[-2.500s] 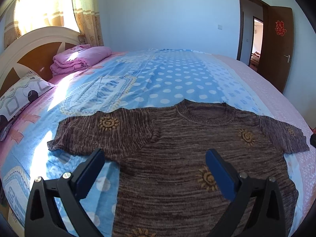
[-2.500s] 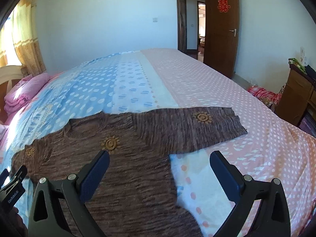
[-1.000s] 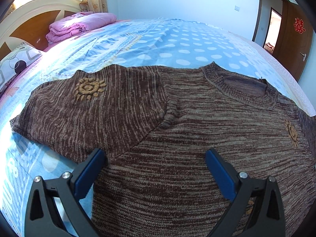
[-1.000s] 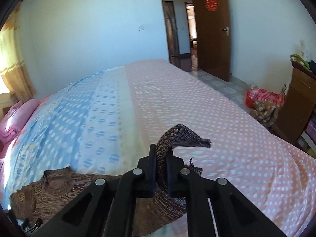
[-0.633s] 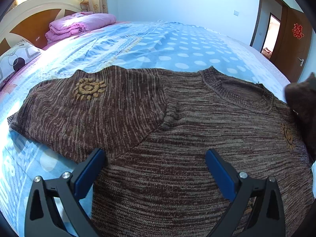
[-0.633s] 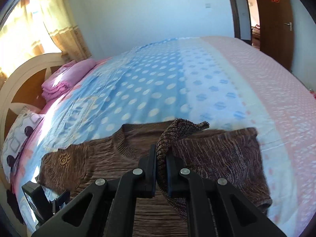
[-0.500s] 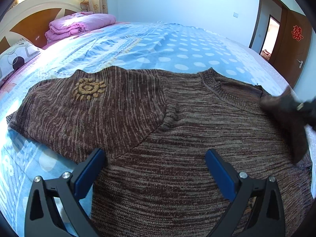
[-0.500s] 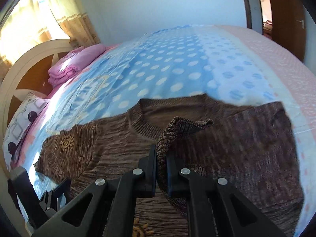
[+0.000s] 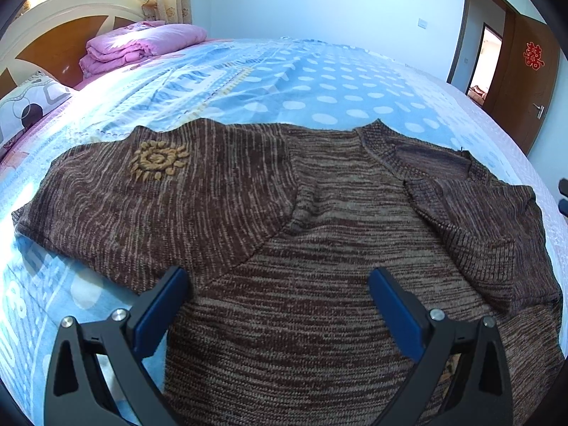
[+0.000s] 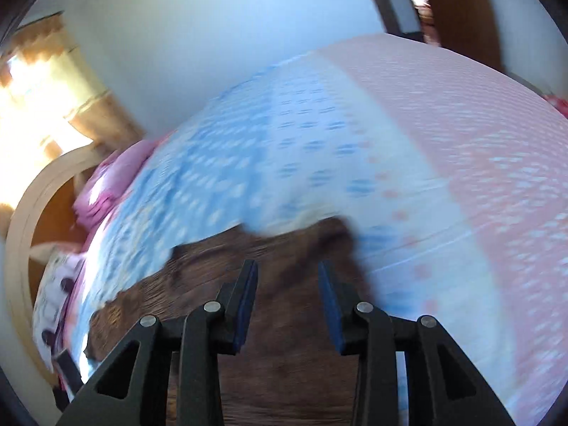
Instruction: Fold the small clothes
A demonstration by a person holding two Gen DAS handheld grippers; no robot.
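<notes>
Both tongs parted, gripping nothing.
Left tongs [image 9: 278,305] spread wide and level; right tongs [image 10: 287,293] narrower, tilted, motion-blurred.

The left gripper [image 9: 277,296] consists of two matte black moulded fingers with triangular cut-outs in their bases. Each finger carries a flat rectangular blue pad [image 9: 161,310] on its inner face. Two round silver screw heads sit on the upper edge of each finger.

The right gripper [image 10: 287,293] has the same build: black linkage arms with triangular openings, blue pads [image 10: 245,301] lining the inner faces, and four silver screw heads across the top of the arms. Its far edges appear blurred.
</notes>
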